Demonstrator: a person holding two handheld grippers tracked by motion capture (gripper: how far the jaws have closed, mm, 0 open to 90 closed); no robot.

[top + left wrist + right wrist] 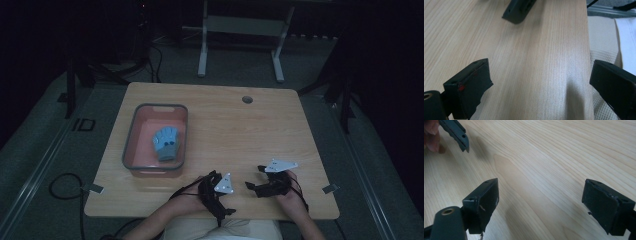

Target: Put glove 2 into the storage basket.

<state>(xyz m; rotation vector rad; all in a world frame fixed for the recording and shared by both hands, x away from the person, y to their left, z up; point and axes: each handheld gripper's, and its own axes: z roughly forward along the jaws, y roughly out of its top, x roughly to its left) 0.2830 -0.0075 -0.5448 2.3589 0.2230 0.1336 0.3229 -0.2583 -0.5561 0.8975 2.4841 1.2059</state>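
Note:
A light blue glove (165, 141) with dark dots lies inside a pink tub with a grey rim (131, 135) on the left half of the wooden table (235, 125). My left gripper (214, 187) rests near the table's front edge, its jaws wide apart over bare wood (541, 75). My right gripper (256, 180) sits just to its right, also open with nothing between its jaws (540, 195). Each gripper view catches a jaw of the other gripper at its top edge.
A round cable hole (247, 99) sits at the table's back right. Metal brackets (93, 188) stick out at the front corners. A white frame (240, 25) stands on the floor behind the table. A black cable (60, 185) lies on the floor at left.

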